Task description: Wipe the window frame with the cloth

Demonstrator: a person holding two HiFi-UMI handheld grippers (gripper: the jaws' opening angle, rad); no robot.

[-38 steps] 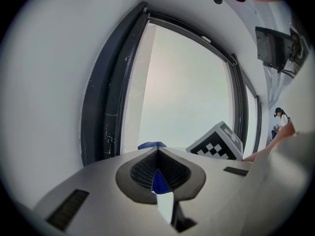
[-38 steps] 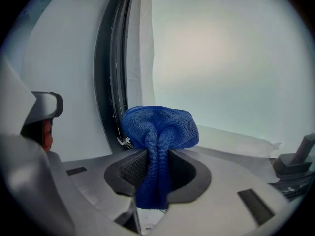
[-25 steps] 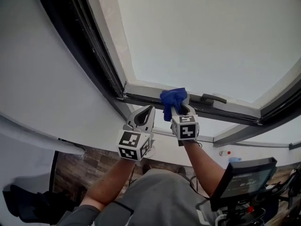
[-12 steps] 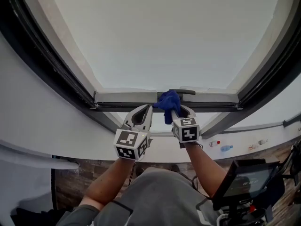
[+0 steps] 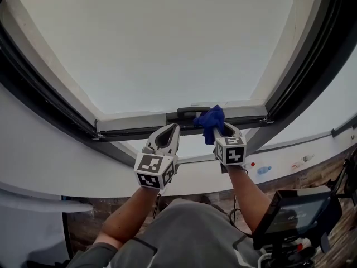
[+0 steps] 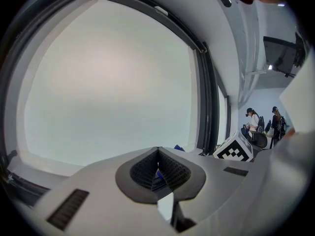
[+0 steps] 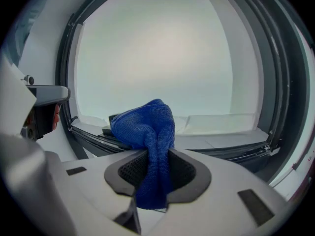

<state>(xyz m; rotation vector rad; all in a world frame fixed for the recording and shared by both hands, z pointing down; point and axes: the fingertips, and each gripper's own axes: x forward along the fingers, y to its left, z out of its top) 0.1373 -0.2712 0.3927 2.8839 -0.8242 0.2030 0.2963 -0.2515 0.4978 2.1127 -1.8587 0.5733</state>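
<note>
A blue cloth (image 5: 211,121) (image 7: 147,132) is bunched between the jaws of my right gripper (image 5: 216,128) (image 7: 156,151), which is shut on it. The cloth's top rests against the lower rail of the window frame (image 5: 139,119) (image 7: 221,127), just right of the dark window handle (image 5: 187,114). My left gripper (image 5: 167,135) (image 6: 157,154) is held beside it, a little lower and to the left, its jaws shut with nothing between them. It points at the pale glass and touches nothing.
Dark frame bars (image 5: 44,102) run up both sides of the glass. A white sill (image 5: 67,172) curves below the frame. A monitor (image 5: 293,214) stands at the lower right. People (image 6: 253,122) sit far off in the left gripper view.
The right gripper has carried the cloth along the lower rail to the right, past the handle. The head view has swung so the frame sits more level. The left gripper has held its place.
</note>
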